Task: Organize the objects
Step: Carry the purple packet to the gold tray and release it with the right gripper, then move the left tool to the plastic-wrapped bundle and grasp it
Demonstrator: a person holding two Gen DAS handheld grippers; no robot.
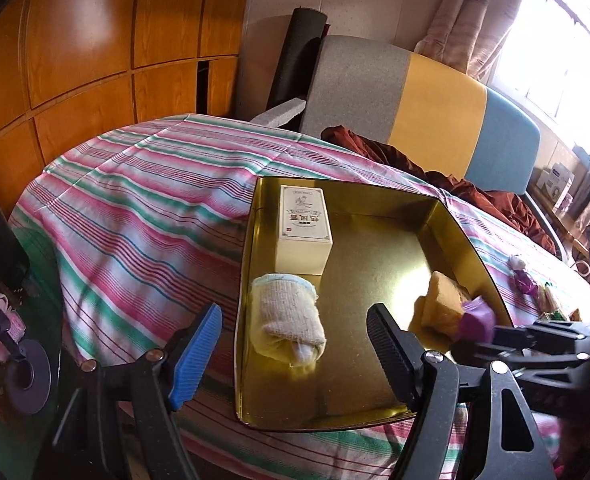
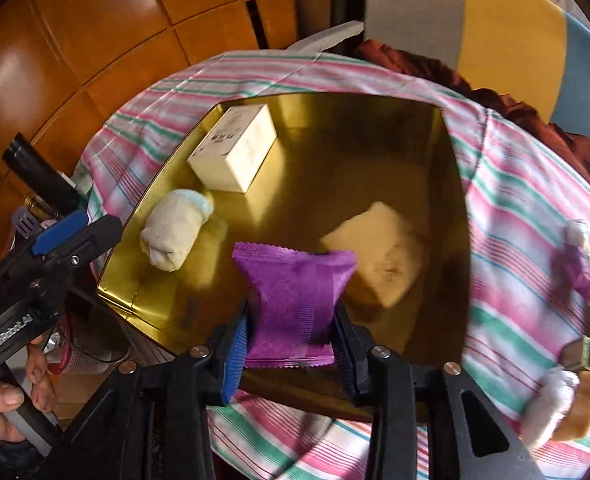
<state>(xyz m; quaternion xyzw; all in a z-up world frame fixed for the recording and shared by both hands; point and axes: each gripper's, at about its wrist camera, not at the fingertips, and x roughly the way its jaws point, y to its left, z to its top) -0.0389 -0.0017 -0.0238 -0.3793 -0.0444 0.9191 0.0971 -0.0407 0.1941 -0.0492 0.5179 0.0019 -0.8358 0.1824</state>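
A gold tin tray [image 1: 375, 368] [image 2: 427, 152] lies on the striped cloth. In it are a white box [image 1: 305, 224] [image 2: 235, 152], a rolled beige sock [image 1: 291, 320] [image 2: 175, 232] and a tan sponge [image 1: 443, 304] [image 2: 383, 256]. My right gripper [image 2: 293, 336] is shut on a purple packet [image 2: 295, 300] and holds it above the tray's near side; the packet also shows in the left wrist view [image 1: 477, 318]. My left gripper [image 1: 295, 344] is open and empty over the tray's near left edge, by the sock.
Small items lie on the cloth right of the tray: a purple-wrapped toy [image 2: 575, 256], a white plush and a tan piece [image 2: 563, 408]. A striped chair back [image 1: 435, 116] and brown cloth [image 1: 487, 188] stand behind. Wooden cabinets [image 1: 95, 60] are to the left.
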